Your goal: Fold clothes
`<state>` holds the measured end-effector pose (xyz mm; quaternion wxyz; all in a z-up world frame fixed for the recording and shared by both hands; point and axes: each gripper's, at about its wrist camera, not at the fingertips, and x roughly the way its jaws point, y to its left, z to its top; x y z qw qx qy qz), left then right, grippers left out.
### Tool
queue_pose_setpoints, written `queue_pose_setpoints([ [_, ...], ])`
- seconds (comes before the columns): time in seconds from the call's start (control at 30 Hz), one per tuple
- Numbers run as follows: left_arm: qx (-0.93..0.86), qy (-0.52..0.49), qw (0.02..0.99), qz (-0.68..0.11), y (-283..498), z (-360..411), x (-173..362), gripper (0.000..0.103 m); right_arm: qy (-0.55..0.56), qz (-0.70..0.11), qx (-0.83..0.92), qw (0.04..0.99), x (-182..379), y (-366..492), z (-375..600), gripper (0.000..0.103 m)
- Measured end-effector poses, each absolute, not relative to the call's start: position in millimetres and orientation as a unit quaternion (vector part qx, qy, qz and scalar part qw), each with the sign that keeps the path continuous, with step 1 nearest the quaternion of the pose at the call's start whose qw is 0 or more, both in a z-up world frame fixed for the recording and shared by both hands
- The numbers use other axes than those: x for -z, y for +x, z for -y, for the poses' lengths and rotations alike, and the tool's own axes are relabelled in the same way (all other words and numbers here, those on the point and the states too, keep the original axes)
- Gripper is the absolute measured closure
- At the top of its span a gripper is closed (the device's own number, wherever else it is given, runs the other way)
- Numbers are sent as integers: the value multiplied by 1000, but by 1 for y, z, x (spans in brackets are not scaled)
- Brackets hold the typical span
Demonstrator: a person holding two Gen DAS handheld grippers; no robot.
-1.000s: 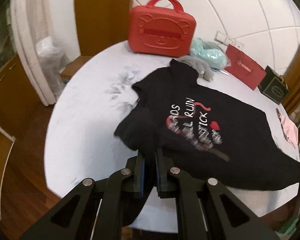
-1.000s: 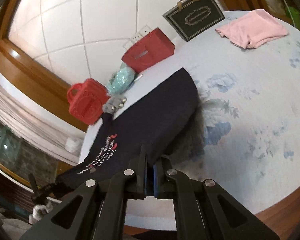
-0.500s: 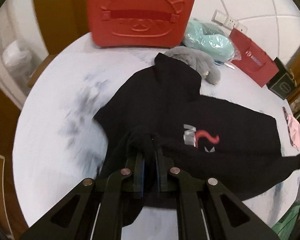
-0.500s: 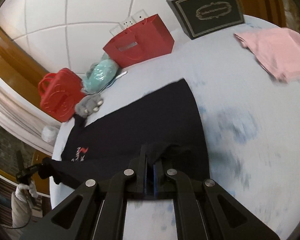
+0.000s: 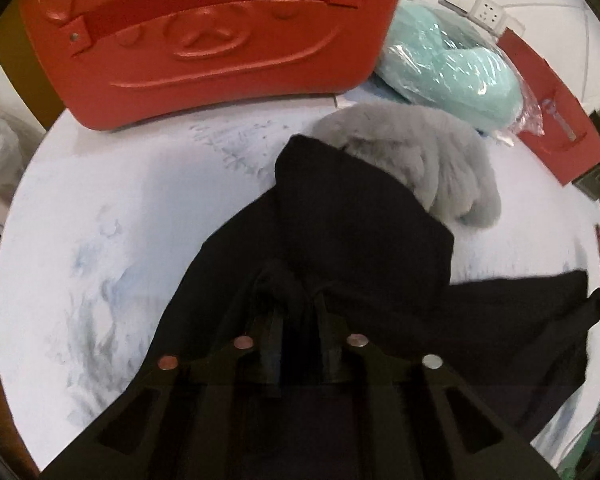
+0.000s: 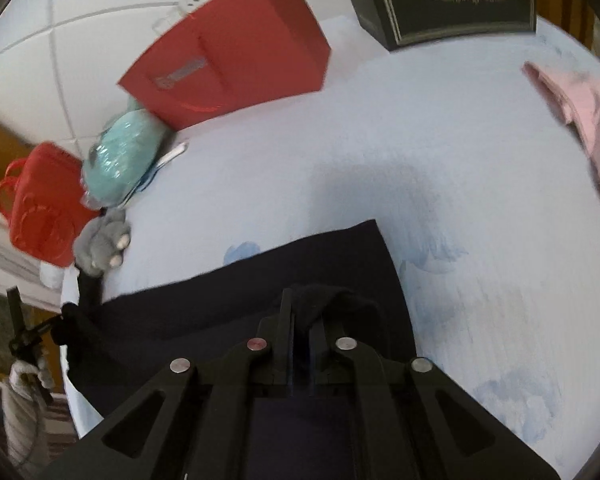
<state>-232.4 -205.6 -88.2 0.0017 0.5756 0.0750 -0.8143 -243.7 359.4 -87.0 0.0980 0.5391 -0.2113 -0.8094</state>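
Left wrist: garment (image 5: 360, 248) between opening tongs (image 5: 298, 320)

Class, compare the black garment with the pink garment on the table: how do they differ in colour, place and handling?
The black garment is dark; the pink garment is pale. The black one lies spread near both grippers, with bunched cloth between the right gripper's fingers; the pink one lies untouched at the far edge. Both rest on the floral tablecloth.

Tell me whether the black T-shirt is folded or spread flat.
Folded over. The black cotton T-shirt lies doubled on the floral tablecloth, print hidden; a bunched edge sits between the left tongs.
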Motion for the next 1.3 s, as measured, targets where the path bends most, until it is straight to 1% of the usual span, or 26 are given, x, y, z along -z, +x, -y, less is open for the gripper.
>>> queue_pose_setpoints([
  [0.03, 818, 570, 2, -80, -233, 209, 85, 77, 537, 222, 808, 98, 88, -245, -363, 94],
  [0.07, 826, 558, 6, -80, -232, 213, 78, 66, 535, 232, 806, 98, 89, -246, -367, 91],
  [0.1, 834, 546, 10, -81, -230, 217, 70, 52, 533, 242, 804, 98, 90, -248, -371, 82],
  [0.13, 842, 533, 16, -82, -225, 223, 61, 44, 526, 247, 808, 94, 87, -246, -376, 72],
  [0.17, 849, 521, 22, -82, -221, 229, 52, 34, 518, 251, 812, 90, 82, -244, -380, 43],
  [0.2, 857, 509, 30, -80, -215, 234, 44, 33, 507, 257, 818, 85, 76, -242, -387, 24],
  [0.23, 863, 499, 40, -70, -205, 239, 36, 33, 499, 257, 824, 81, 70, -238, -392, 21],
  [0.3, 867, 492, 56, -50, -187, 244, 31, 33, 483, 251, 836, 70, 58, -227, -401, 21],
  [0.43, 861, 502, 84, -18, -138, 251, 40, 33, 489, 212, 844, 60, 48, -190, -405, 20],
  [0.5, 854, 513, 89, -17, -113, 252, 51, 33, 497, 198, 843, 56, 54, -166, -405, 6],
  [0.53, 851, 517, 91, -17, -101, 252, 57, 33, 501, 191, 843, 54, 57, -153, -405, 4],
  [0.63, 846, 525, 96, -15, -73, 247, 75, 33, 516, 172, 837, 50, 71, -118, -403, 4],
  [0.8, 838, 534, 109, -15, -59, 234, 99, 33, 533, 131, 834, 52, 91, -82, -388, 3],
  [0.87, 836, 537, 110, -19, -58, 230, 106, 33, 534, 119, 835, 60, 95, -76, -381, 0],
  [1.07, 832, 541, 114, -44, -59, 227, 124, 33, 535, 87, 838, 59, 114, -74, -362, 0],
  [1.13, 833, 538, 112, -59, -60, 229, 125, 33, 542, 70, 836, 56, 119, -78, -356, 3],
  [1.17, 835, 534, 111, -73, -61, 232, 126, 32, 547, 63, 833, 55, 122, -81, -352, 18],
  [1.2, 837, 528, 113, -81, -61, 233, 126, 32, 548, 49, 834, 45, 123, -82, -347, 30],
  [1.23, 840, 524, 115, -78, -62, 232, 127, 31, 548, 30, 835, 32, 122, -84, -342, 38],
  [1.27, 843, 518, 118, -78, -62, 230, 127, 31, 552, 24, 833, 23, 121, -87, -340, 52],
  [1.3, 846, 514, 120, -79, -63, 229, 127, 32, 556, 19, 831, 14, 119, -90, -338, 55],
])
